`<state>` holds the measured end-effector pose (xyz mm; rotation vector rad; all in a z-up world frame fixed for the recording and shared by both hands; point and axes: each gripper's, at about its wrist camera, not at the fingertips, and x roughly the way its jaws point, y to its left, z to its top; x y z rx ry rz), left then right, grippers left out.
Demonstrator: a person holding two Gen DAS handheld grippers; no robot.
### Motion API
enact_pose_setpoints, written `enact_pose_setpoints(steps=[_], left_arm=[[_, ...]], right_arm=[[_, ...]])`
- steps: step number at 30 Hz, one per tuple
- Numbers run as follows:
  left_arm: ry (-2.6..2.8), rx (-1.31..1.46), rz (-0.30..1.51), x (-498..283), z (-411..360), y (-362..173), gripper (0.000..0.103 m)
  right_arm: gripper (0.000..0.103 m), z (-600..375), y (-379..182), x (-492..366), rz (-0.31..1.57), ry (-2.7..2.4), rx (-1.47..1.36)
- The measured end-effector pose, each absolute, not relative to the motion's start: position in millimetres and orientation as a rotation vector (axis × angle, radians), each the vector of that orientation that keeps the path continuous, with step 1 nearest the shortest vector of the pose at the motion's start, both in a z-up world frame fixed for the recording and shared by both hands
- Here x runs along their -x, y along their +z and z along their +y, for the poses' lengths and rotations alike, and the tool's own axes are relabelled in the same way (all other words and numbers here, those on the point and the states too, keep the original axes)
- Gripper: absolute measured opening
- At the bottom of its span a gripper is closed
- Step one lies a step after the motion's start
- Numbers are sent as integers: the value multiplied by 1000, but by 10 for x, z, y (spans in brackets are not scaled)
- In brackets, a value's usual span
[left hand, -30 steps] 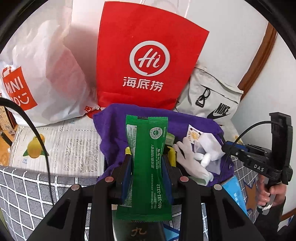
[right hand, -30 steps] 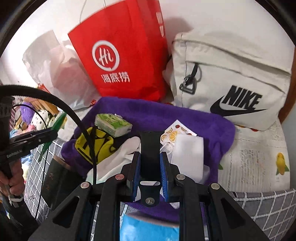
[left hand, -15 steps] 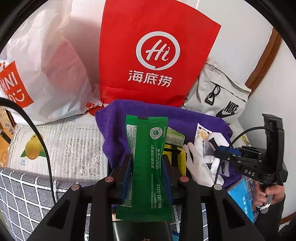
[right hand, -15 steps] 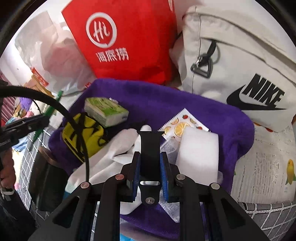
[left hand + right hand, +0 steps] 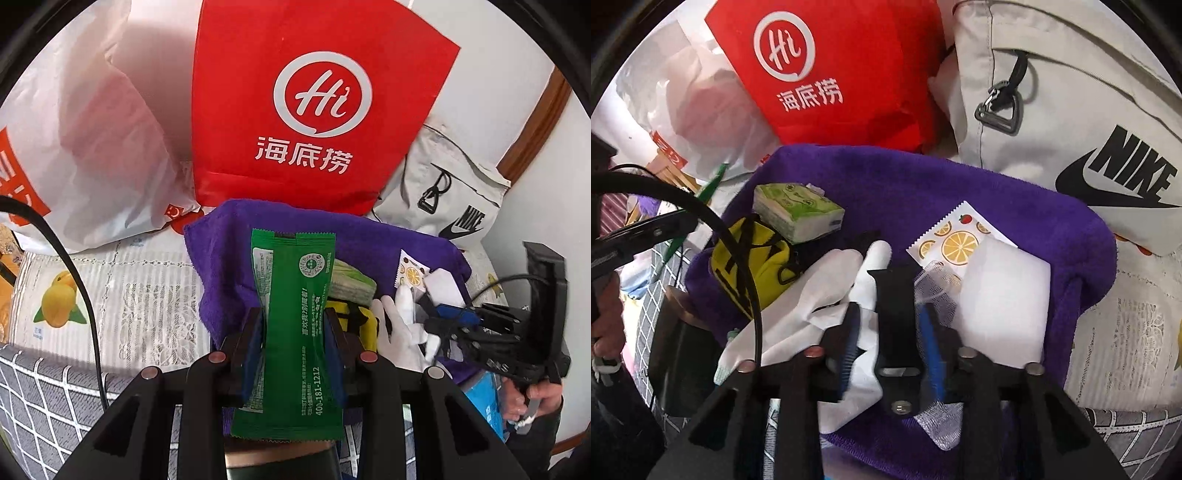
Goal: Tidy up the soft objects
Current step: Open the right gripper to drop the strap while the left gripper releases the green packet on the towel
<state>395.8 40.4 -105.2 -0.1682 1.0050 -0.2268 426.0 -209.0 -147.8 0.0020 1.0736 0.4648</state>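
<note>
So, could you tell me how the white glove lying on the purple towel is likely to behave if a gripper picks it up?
The white glove looks limp: it lies creased and draped over the purple towel, so it would probably sag from one pinch. It seems thin and light. Its fingers may drag on the black strap resting across it.

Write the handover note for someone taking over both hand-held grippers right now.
Left hand-held gripper: shut on the green sachet, held above the purple towel.
Right hand-held gripper: jaws opening, black watch strap between them, pads off it, over the white glove.
Already on the towel: tissue pack, yellow pouch, fruit-print sachet, white sponge.
Left: finish releasing the strap, then set down the green sachet.
</note>
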Motion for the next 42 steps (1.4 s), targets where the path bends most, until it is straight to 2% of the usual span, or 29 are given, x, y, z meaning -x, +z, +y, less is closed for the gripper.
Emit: enact_pose_setpoints(steps=[2, 14, 22, 25, 28, 30, 34, 39, 41, 42], left_arm=[[-219, 167, 1016, -4017, 395, -1071, 31], [-199, 134, 1079, -4327, 301, -1276, 33], [-187, 123, 1102, -4401, 258, -1394, 35], [-187, 109, 1107, -4415, 241, -1399, 57], [-175, 99, 1143, -4455, 224, -1439, 60], [-176, 78, 1135, -4453, 201, -1451, 70], [-174, 31, 1135, -4411, 132, -1423, 73], [-136, -49, 1082, -4250, 99, -1237, 83], [-136, -63, 1050, -4147, 107, -1123, 86], [-140, -70, 1033, -4083, 112, -1061, 91]], right_arm=[[48, -2104, -1413, -4219, 1056, 461, -4], [59, -2187, -993, -3821, 945, 452, -26], [59, -2215, -1030, -3854, 965, 433, -41], [59, -2204, -1049, -3855, 974, 439, -41], [59, -2179, -1052, -3831, 979, 441, -28], [59, -2173, -1047, -3820, 978, 442, -26], [59, -2175, -1028, -3798, 986, 418, -24], [61, -2153, -1004, -3755, 1020, 343, -1], [71, -2132, -1004, -3732, 1044, 303, 14], [74, -2132, -999, -3715, 1046, 293, 15]])
